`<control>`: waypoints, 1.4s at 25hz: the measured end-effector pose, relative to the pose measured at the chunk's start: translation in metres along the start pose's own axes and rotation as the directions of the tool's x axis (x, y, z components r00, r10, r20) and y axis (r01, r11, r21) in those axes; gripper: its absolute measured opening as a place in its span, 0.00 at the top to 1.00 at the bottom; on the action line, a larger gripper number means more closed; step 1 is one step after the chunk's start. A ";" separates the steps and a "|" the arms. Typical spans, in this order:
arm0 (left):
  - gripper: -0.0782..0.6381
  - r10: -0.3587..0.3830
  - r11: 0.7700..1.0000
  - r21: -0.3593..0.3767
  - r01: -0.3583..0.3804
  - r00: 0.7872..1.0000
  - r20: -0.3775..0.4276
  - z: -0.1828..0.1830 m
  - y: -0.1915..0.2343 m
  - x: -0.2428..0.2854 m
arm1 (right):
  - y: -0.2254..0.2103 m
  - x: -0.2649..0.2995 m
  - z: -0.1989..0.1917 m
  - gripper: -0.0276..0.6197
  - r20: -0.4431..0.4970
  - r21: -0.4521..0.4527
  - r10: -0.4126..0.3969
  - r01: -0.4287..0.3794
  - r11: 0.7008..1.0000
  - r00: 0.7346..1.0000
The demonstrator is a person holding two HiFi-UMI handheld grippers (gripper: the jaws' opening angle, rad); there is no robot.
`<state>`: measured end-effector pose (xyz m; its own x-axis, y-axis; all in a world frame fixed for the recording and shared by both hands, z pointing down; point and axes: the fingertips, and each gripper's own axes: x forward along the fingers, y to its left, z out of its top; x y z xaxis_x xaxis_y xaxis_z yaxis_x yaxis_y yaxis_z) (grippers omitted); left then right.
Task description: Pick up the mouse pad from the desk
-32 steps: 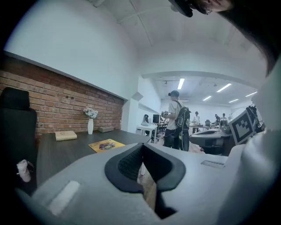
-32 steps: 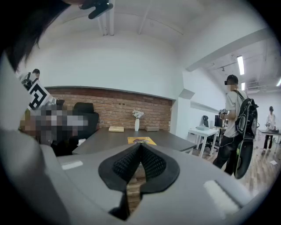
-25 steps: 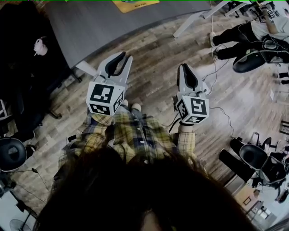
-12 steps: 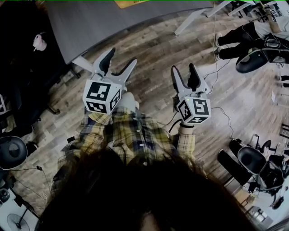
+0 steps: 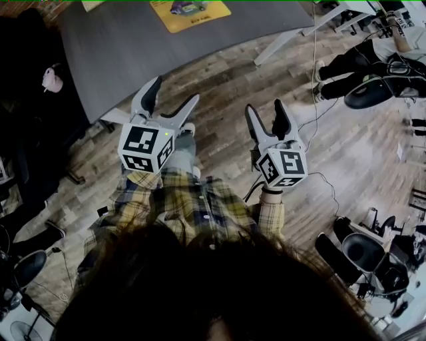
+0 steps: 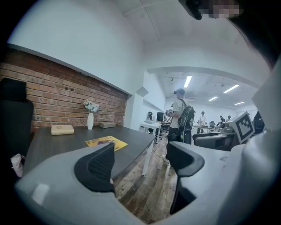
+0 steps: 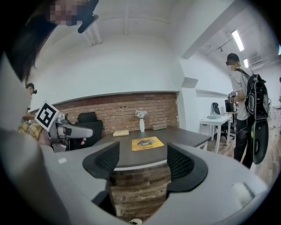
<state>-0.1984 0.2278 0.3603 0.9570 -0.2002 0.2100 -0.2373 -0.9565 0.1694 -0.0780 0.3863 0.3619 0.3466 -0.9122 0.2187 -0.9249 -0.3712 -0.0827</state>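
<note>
We hold both grippers out over the wooden floor (image 5: 223,80), short of the dark counter (image 5: 126,46) that fills the upper left of the head view. The left gripper (image 5: 174,93) has its jaws spread wide, having just been opening, and nothing stands between them. In the left gripper view only floor and the counter's edge show through the gap. The right gripper (image 5: 265,110) also has its jaws apart, just opened, with nothing between them.

The yellow mouse pad (image 5: 190,12) lies flat on the counter at the top centre of the head view, well apart from both grippers. In the right gripper view it sits mid-frame, just above the gap between the jaws. It carries a dark picture in its middle and a line of print, too small for us to read. Each gripper's cube shows black-and-white square markers. Beyond the pad, near the brick wall (image 7: 131,105), stand a white vase (image 7: 141,125) with flowers and a tan book (image 7: 120,132).
</note>
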 end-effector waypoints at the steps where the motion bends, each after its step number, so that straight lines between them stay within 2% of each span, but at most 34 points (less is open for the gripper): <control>1: 0.36 -0.002 1.000 0.004 0.002 1.000 0.001 0.007 0.005 0.011 | -0.005 0.010 0.006 0.46 0.005 0.004 0.000 0.000 1.000 1.000; 6: 0.35 -0.018 0.999 0.033 0.018 1.000 0.012 0.041 0.035 0.061 | -0.027 0.057 0.030 0.45 0.034 0.019 -0.020 0.019 1.000 0.999; 12: 0.34 -0.026 1.000 0.016 0.026 1.000 0.017 0.058 0.111 0.128 | -0.044 0.153 0.046 0.43 0.019 0.022 -0.036 0.035 0.999 0.999; 19: 0.33 0.008 1.000 -0.024 -0.008 1.000 -0.002 0.057 0.128 0.128 | -0.038 0.177 0.052 0.40 -0.011 0.026 0.018 -0.018 0.999 1.000; 26: 0.33 0.038 0.998 -0.047 -0.039 0.999 -0.009 0.060 0.164 0.129 | -0.020 0.220 0.056 0.39 -0.037 0.028 0.059 -0.058 0.998 0.998; 35: 0.33 0.052 0.996 -0.066 -0.054 0.998 -0.026 0.056 0.189 0.157 | -0.030 0.265 0.056 0.39 -0.074 0.015 0.091 -0.090 0.996 0.993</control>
<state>-0.0837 0.0037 0.3711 0.9386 -0.2445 0.2435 -0.2992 -0.9282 0.2214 0.0506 0.1460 0.3684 0.2482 -0.9268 0.2819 -0.9500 -0.2898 -0.1165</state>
